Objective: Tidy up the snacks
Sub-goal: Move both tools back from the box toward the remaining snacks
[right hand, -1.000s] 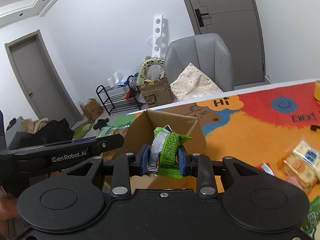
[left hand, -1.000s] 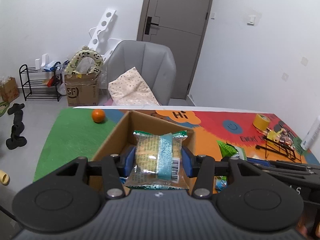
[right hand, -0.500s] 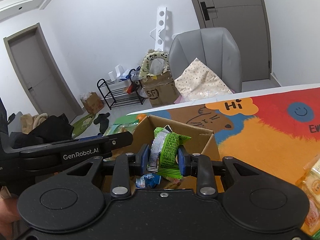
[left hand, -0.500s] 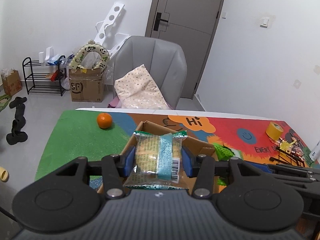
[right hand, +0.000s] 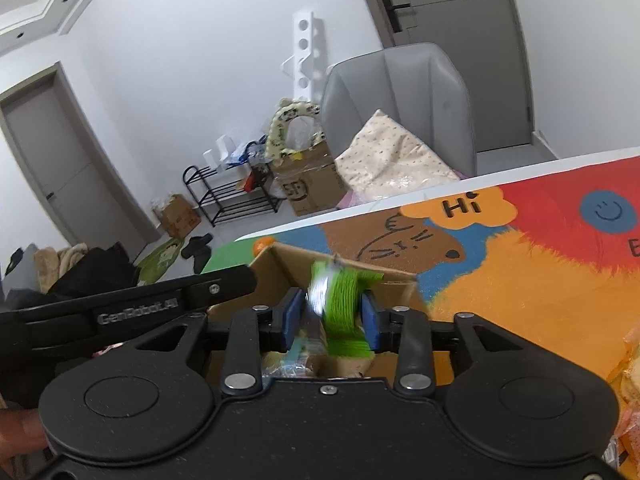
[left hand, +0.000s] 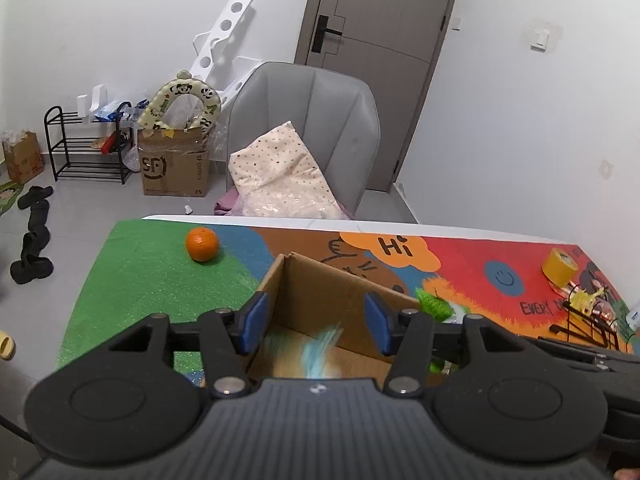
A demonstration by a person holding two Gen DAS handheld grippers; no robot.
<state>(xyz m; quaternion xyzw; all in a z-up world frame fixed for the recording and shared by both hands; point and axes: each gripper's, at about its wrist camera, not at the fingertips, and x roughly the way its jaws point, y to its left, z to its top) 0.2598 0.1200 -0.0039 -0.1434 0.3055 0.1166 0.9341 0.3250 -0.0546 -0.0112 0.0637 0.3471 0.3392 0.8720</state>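
Note:
An open cardboard box (left hand: 320,280) stands on the colourful table mat. My left gripper (left hand: 316,318) is open above the box; a blurred teal and yellow snack pack (left hand: 316,354) is below its jaws, inside the box. My right gripper (right hand: 331,318) is over the same box (right hand: 276,264) with a blurred green snack pack (right hand: 340,312) between its blue pads; the pads look slightly parted from it. Other snack packs lie in the box under it.
An orange (left hand: 202,244) lies on the green part of the mat. A yellow tape roll (left hand: 560,266) and a black wire rack (left hand: 588,320) are at the right. Loose snacks (right hand: 628,360) lie on the mat at the right. A grey chair (left hand: 308,128) stands behind the table.
My left gripper has opened and the teal and yellow pack has dropped into the box. The green pack in my right gripper is now blurred and sliding downward.

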